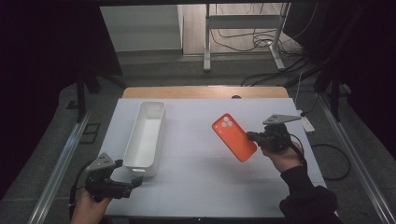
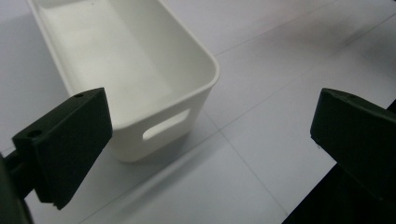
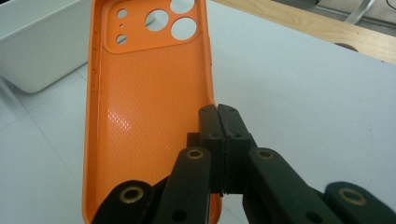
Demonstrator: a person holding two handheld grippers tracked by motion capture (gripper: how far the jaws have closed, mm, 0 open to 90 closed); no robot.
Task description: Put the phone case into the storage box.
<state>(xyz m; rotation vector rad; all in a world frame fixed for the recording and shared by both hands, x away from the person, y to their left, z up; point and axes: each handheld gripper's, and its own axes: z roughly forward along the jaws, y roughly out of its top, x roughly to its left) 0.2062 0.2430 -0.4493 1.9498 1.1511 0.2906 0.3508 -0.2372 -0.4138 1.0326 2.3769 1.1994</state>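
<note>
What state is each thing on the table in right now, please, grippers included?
Orange phone case: pinched at one long edge, inner side facing the right gripper's camera.
White bin: upright, empty.
Right gripper: shut on the orange phone case.
Left gripper: open, holding nothing, near the white bin's handle end.

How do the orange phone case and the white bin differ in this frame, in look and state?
The orange phone case is thin and flat with camera cutouts; the white bin is a deep, long tub with a handle slot. The case is clamped at its edge in the right gripper; the bin stands free on the table, near the open left gripper. Both are empty.
</note>
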